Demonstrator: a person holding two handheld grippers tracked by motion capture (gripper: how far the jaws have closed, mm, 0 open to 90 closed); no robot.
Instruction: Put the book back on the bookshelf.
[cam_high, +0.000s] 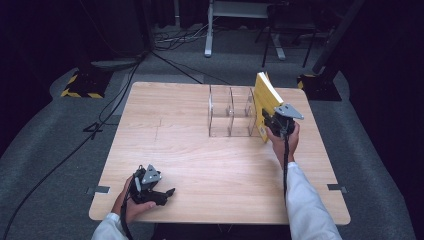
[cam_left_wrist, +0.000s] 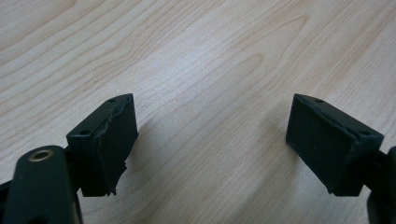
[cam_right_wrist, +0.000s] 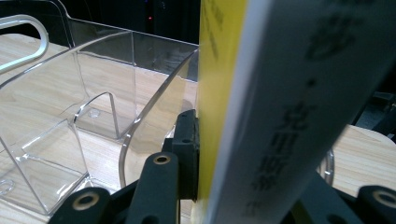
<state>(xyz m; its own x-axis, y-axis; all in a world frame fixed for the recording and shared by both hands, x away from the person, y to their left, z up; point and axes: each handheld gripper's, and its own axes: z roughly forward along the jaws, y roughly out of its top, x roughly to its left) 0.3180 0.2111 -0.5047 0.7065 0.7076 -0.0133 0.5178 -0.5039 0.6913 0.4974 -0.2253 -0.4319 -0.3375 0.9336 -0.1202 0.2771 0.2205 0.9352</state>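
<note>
High view, near edge of the table (cam_high: 200, 170): I see my left tool (cam_high: 165, 192) resting low at the near left corner, held in the left hand (cam_high: 131, 205), its jaws pointing toward the right edge. Left gripper view: here the detail the high view lacks becomes plain. The left tool (cam_left_wrist: 212, 144) stands spread wide, with bare wood grain between its two black pads (cam_left_wrist: 114, 140) and nothing touched or held. The pad on the left of that view shows a ragged, peeling edge.

High view, farther toward the right edge: my right hand (cam_high: 282, 142) holds the right tool (cam_high: 270, 122), which pinches a yellow book (cam_high: 266, 97) by its lower end. The book stands on edge, tilted, at the right-hand end of a clear plastic organizer (cam_high: 227, 112) near the far edge of the table. I cannot tell from this view whether the book is already inside a compartment.

Right gripper view: the right tool (cam_right_wrist: 205, 154) is pressed onto the yellow book (cam_right_wrist: 219, 93), one jaw flat against the yellow cover, the white page block and printed characters facing the camera. The curved wall of the clear plastic organizer (cam_right_wrist: 140, 126) lies just beside the cover; its empty compartments stretch away beyond.
</note>
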